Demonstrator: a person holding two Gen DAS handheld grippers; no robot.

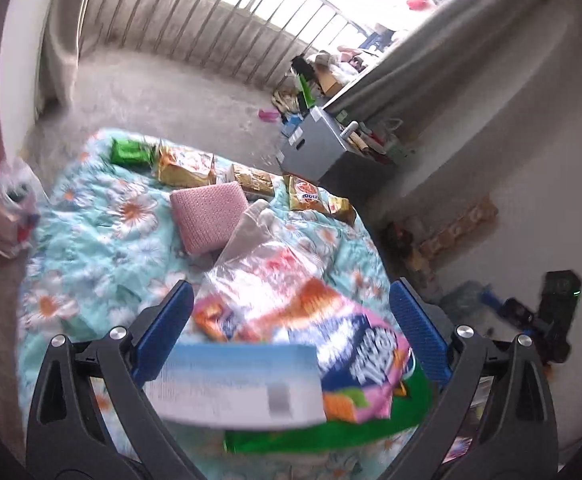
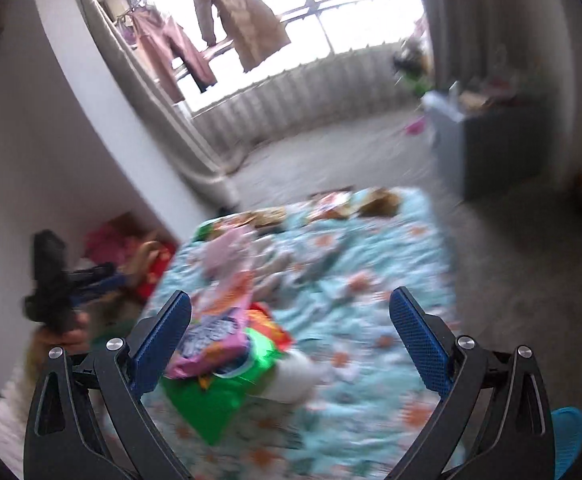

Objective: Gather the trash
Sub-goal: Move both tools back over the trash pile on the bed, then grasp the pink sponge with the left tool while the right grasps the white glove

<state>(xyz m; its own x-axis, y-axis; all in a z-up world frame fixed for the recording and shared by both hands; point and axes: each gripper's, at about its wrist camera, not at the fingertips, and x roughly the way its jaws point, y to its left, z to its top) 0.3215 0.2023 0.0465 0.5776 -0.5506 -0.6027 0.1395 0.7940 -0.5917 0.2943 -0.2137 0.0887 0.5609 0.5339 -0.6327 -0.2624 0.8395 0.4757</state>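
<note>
Left gripper (image 1: 291,312) spread wide, pads clear of the blurred pile of crumpled coloured snack wrappers (image 1: 331,344) at the near edge of the floral turquoise quilt (image 1: 91,240); right gripper (image 2: 291,320) likewise wide, empty. More wrappers, yellow noodle packet (image 1: 311,196) included, along the far edge: trash probably heaped near for bagging

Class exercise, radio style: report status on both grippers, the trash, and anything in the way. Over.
Left gripper open, right gripper open, both empty. Wrapper pile loose on floral quilt; more snack bags at far edge. Pink cushion sits between. Over.
</note>
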